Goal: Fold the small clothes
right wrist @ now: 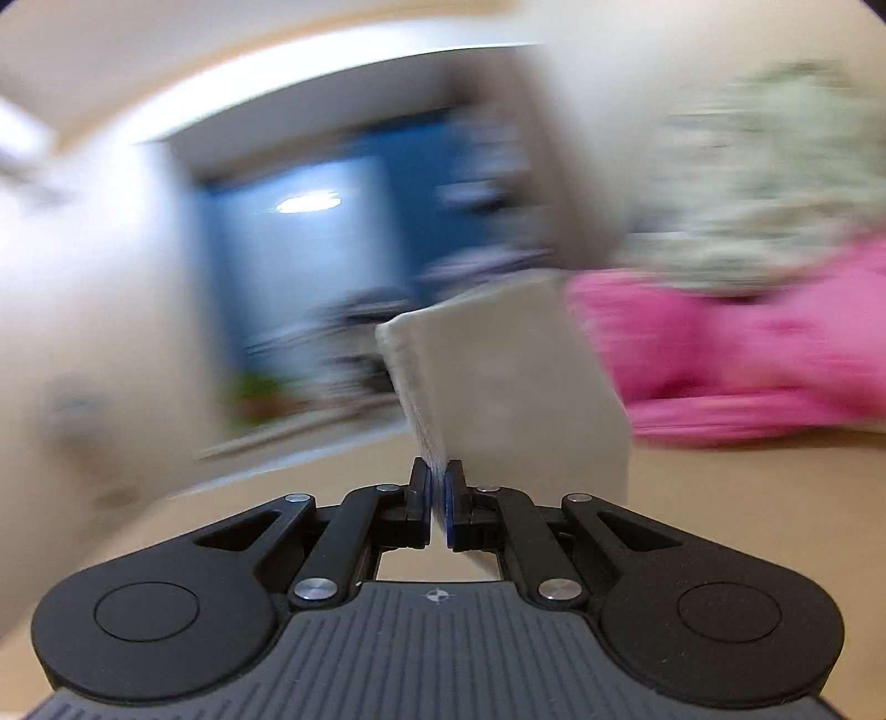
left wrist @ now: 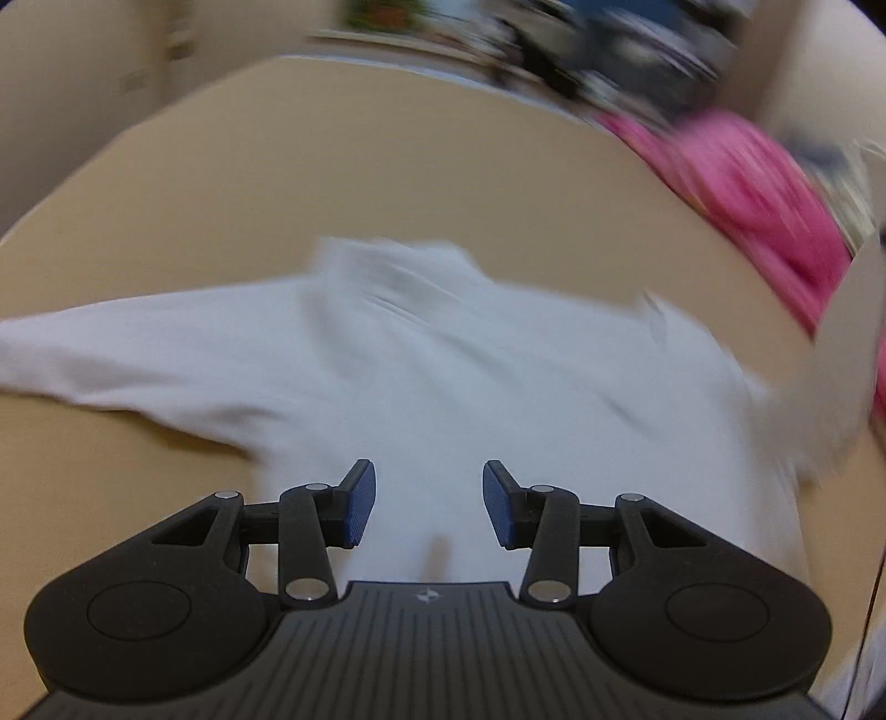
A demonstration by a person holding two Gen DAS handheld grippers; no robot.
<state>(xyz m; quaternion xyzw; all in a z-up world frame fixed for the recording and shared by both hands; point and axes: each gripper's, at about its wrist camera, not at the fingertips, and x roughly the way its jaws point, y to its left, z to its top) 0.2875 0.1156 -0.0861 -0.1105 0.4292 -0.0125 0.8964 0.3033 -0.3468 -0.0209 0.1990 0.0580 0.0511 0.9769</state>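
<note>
A white long-sleeved shirt lies spread on the tan table, one sleeve stretched to the left. My left gripper is open and empty just above the shirt's lower body. My right gripper is shut on the end of the shirt's other sleeve and holds it lifted off the table; that raised sleeve shows blurred at the right edge of the left wrist view.
A pink garment lies at the table's far right, also in the right wrist view, with a pale green patterned cloth behind it. Dark blurred clutter sits beyond the table's far edge. Both views are motion-blurred.
</note>
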